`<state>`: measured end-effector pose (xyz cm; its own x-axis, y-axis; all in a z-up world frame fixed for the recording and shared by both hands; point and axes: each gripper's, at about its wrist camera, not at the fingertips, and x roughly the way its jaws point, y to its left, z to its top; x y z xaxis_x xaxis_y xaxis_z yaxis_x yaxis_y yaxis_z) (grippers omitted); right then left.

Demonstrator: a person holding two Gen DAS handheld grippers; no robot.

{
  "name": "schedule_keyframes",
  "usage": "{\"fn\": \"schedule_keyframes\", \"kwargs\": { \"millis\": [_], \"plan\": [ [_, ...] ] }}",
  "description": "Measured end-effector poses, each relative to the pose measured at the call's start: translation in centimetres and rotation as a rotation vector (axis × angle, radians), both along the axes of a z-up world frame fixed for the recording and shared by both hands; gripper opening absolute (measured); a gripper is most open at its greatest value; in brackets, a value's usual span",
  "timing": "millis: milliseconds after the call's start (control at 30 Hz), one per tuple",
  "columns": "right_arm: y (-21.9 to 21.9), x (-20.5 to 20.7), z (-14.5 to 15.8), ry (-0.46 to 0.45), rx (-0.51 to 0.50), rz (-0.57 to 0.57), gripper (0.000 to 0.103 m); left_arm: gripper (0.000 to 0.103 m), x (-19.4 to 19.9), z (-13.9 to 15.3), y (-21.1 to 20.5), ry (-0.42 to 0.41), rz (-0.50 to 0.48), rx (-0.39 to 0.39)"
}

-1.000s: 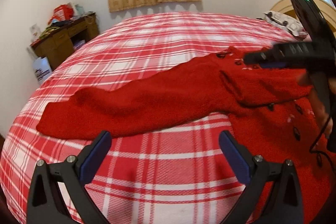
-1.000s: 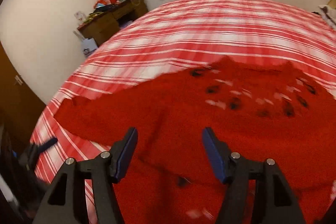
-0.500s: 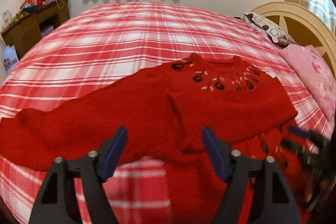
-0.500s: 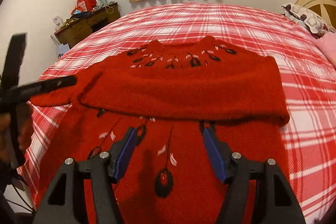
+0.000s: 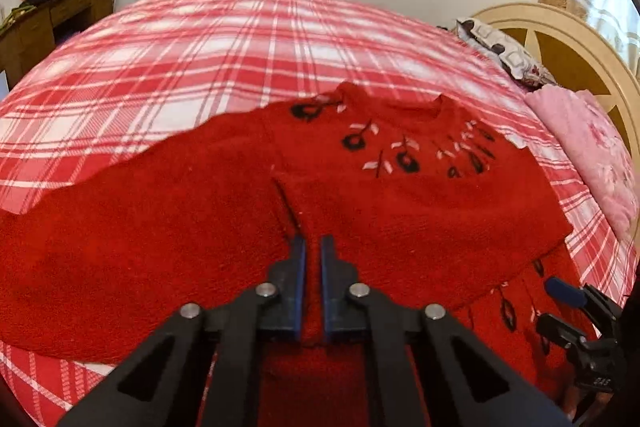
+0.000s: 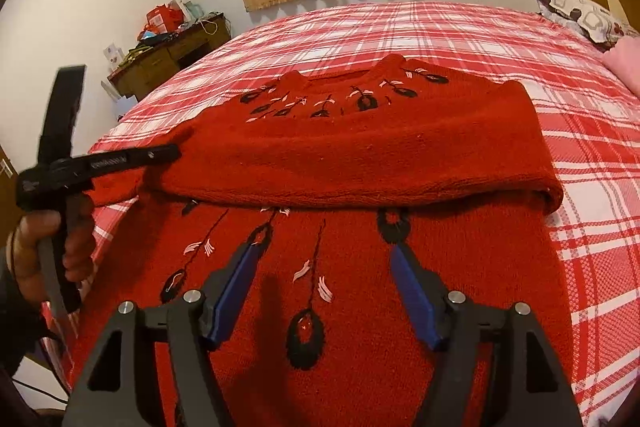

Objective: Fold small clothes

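Red sweater (image 5: 400,195) fold is pinched in left claw (image 5: 313,245).

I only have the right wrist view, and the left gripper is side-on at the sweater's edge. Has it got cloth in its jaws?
Observer: Yes. In the left wrist view the left gripper is shut, with a ridge of the sweater pinched in its jaws, near the end of the sleeve that is folded across the chest.
Operator: Where does the other sleeve lie? The gripper blocks it for me.
Observer: The unfolded sleeve lies stretched out to the left on the bedspread, not yet folded in.
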<state>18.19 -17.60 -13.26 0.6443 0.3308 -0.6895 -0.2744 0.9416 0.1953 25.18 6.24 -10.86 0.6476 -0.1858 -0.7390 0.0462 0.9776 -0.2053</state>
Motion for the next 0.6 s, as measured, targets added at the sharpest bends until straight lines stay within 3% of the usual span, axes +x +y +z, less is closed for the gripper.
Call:
{"fn": "schedule_keyframes", "kwargs": {
  "millis": [167, 233, 433, 500, 600],
  "plan": [
    [-0.4, -0.5, 0.2, -0.022, 0.016, -0.008, 0.071, 0.006, -0.5, 2.0, 0.9, -0.058, 0.039, 0.041],
    [-0.5, -0.5, 0.1, -0.018, 0.014, -0.009, 0.072, 0.006, -0.9, 2.6, 1.9, -0.072, 0.06, 0.024],
    [-0.8, -0.2, -0.2, 0.004, 0.033, -0.014, 0.072, 0.006, -0.8, 1.3, 2.8, -0.046, 0.101, 0.046],
    [-1.5, -0.1, 0.0, 0.002, 0.046, -0.042, 0.072, 0.006, -1.1, 0.9, 3.0, -0.048, 0.119, 0.042],
    [-5.0, 0.7, -0.1, 0.04, 0.127, -0.19, 0.072, 0.006, -1.3, -0.2, 2.8, -0.021, 0.11, 0.035]
  ]
}}
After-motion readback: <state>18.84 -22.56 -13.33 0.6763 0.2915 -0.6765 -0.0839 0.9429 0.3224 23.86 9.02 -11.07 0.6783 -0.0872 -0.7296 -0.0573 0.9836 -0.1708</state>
